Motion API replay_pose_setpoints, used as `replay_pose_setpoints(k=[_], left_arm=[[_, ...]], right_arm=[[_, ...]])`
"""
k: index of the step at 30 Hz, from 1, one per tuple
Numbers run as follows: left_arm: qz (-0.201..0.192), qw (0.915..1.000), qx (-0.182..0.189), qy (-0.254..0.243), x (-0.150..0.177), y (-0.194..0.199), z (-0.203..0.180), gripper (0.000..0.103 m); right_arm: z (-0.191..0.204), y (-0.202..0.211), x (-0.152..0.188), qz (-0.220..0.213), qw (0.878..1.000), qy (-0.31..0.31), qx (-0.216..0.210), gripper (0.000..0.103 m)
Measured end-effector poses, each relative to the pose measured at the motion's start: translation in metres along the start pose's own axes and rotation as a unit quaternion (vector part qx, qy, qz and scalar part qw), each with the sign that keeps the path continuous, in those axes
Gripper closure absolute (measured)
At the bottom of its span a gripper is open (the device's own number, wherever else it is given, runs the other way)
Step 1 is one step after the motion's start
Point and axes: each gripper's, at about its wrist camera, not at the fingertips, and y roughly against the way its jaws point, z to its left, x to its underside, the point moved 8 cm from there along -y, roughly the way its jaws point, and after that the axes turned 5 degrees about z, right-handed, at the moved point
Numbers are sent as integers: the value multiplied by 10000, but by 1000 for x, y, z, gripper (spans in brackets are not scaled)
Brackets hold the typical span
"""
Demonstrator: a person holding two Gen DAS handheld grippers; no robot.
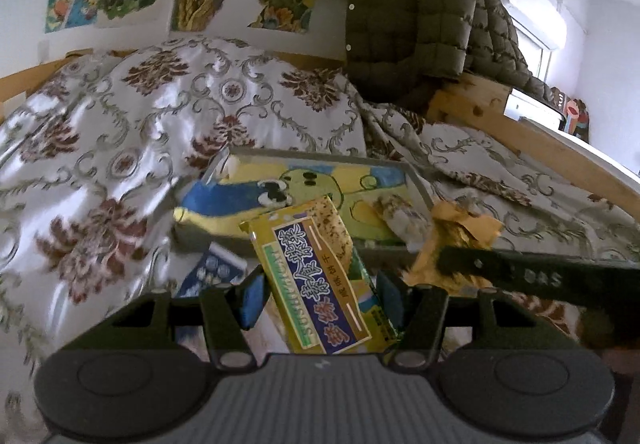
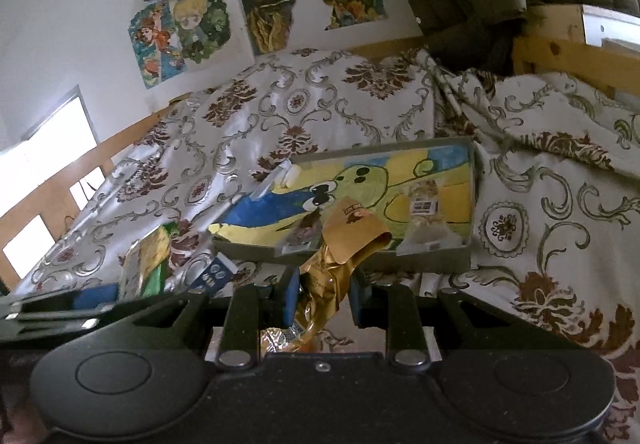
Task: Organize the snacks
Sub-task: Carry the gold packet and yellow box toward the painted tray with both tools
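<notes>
bed covered in a shiny floral quilt (image 1: 120, 147), wooden frame along the sides, posters on the wall behind. nearest, the left gripper (image 1: 320, 298) has its blue-padded jaws clamped on a yellow cracker packet (image 1: 316, 284), which stands tilted between them, its top end leaning toward the tray. the right gripper (image 2: 324, 300) has its jaws pressed on a crumpled gold wrapper (image 2: 332, 272), raised just in front of the tray's near wall; in the left view that gripper's black finger crosses low on the right. on the quilt just left of the grippers lies a small blue-and-white packet (image 1: 218, 268), and in the right view a green-yellow packet (image 2: 148, 260) beside it. just beyond, a shallow cartoon-printed tray (image 2: 474, 179) rests on the quilt with two clear-wrapped snacks (image 2: 424, 219) inside near its right side; its left half shows bare print. quilt rises in folds behind the tray. farthest, an olive puffer jacket (image 1: 420, 15) hangs over the bed frame at upper right.
</notes>
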Motion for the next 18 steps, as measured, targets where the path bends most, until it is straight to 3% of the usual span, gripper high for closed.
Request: replay_pose_setpoints(k=[10, 18], left_arm=[[0, 9998, 39, -199, -47, -86, 19, 40], [118, 9992, -88, -366, -72, -138, 32, 40]], right_arm=[[-30, -45, -38, -369, 9979, -470, 254, 76], [-40, -89, -68, -631, 9964, -365, 439, 76]])
